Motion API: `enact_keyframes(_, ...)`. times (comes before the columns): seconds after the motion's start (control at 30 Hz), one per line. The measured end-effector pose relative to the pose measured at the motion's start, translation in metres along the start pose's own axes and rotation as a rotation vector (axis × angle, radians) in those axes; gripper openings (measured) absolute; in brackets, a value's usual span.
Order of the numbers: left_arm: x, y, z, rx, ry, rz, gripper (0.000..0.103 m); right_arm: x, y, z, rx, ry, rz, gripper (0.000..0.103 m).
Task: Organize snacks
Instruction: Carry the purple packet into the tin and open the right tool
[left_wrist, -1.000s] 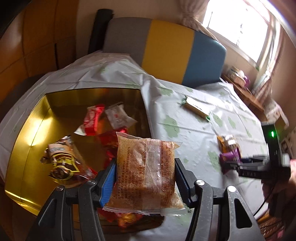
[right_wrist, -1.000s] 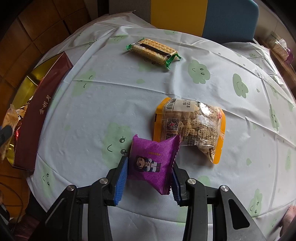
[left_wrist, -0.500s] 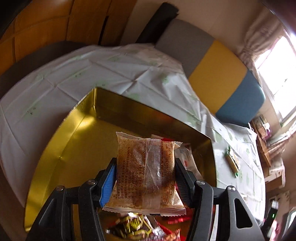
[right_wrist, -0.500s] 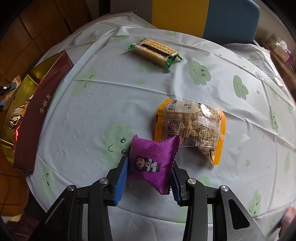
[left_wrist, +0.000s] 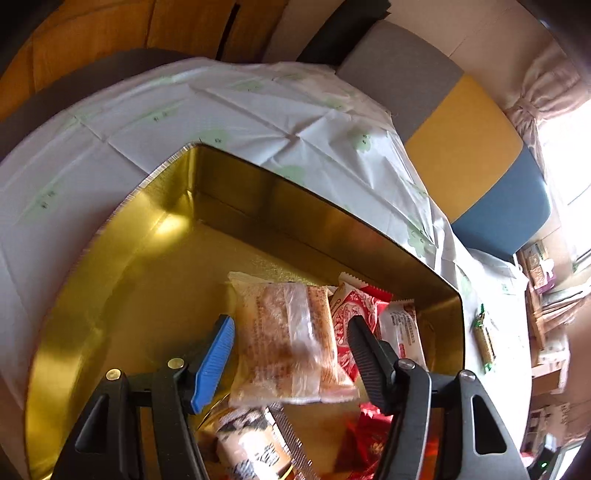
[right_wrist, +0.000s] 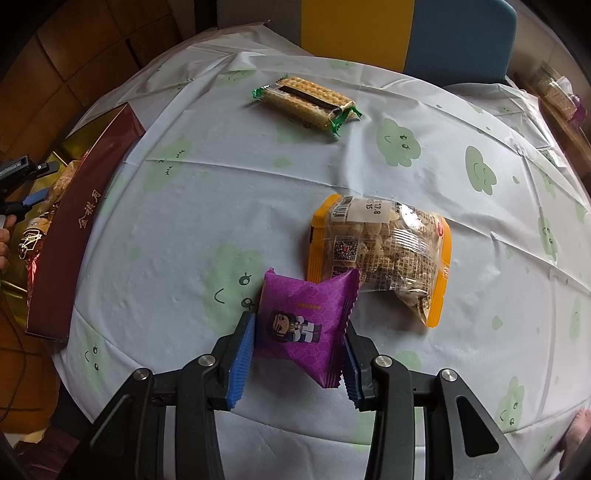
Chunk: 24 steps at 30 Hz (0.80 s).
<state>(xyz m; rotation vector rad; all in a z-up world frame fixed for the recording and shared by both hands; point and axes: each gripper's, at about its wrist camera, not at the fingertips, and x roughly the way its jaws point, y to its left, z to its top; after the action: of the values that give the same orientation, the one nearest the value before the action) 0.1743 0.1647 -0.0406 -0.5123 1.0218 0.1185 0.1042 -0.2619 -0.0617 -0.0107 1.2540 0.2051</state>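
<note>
1. We start with the table (right_wrist: 184, 206), spread with a pale cloth printed with green clouds; the snacks not yet put away lie near its middle and far edge.
2. The gold tin (left_wrist: 122, 266) sits at the table's left edge, its dark red outer wall showing in the right wrist view. Several snacks already lie inside, crowded toward its right wall.
3. Our left gripper (left_wrist: 290, 350) hangs over the tin with its jaws spread apart, gripping nothing. The brown packet (left_wrist: 286, 332) sits between the fingers but clear of both pads, and it looks blurred, so we cannot tell whether it has landed yet. A red-and-white packet (left_wrist: 354, 314) lies just beside it on the right.
4. The nut bag (right_wrist: 384, 251), with orange edges, lies mid-table, just beyond and to the right of our right gripper.
5. The cracker pack (right_wrist: 306, 101) lies toward the far edge, well apart from both grippers.
6. Our right gripper (right_wrist: 299, 347) is clamped on the purple packet (right_wrist: 306, 321), held above the cloth with its long axis across the jaws.
7. We judge the next move turns on this: the tin lies to the left of the right gripper, so the purple packet must travel leftward over the red wall before release.
</note>
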Motion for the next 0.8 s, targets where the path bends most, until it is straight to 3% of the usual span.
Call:
enact_keyframes(0.13,-0.029,-0.004,-0.016,0.049,-0.087,0.08,0.065,0.0,-0.001,0.0,-0.001,-0.001,-0.002,0.043)
enact_keyframes(0.37,-0.069,-0.022,-0.056,0.198,-0.194,0.136,0.065,-0.001,0.003,-0.001,-0.014,-0.008,-0.013,0.043)
enact_keyframes(0.8,-0.097,-0.029,-0.095,0.276,-0.208,0.124,0.065,-0.001,0.007,-0.003,-0.03,-0.015,-0.024,0.043)
